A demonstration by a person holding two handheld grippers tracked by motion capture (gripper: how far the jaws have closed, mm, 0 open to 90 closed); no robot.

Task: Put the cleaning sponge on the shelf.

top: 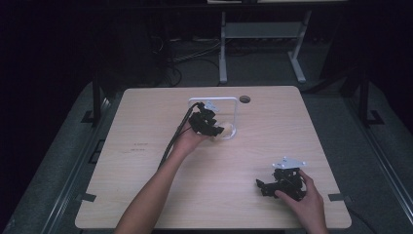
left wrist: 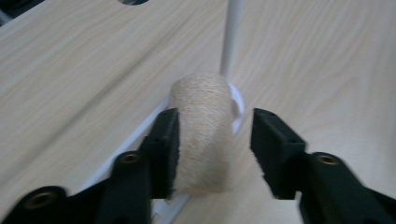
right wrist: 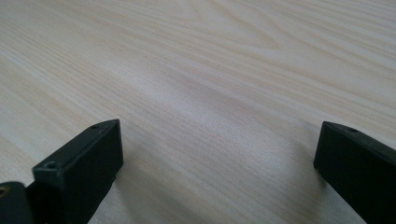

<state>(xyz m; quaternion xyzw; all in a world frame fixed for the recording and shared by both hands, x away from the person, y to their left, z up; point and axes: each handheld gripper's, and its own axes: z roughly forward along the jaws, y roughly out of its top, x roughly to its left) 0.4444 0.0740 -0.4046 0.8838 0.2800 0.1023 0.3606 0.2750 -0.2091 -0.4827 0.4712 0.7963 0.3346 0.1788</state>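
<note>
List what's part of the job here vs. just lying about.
In the job:
- beige twine roll, between the left claw's jaws; one pad touches, the other stands off
- white wire stand beside the roll

Lying about:
- right claw, open, idle over bare table
- round hole in the table

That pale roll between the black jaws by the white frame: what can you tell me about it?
The roll is a short cylinder, cream-beige, with a fuzzy surface like wound twine or fibre. It lies between the jaws of the left gripper: one jaw sits against its side, the other stands apart with a gap. Behind it are a thin white frame and the light wooden table.
</note>
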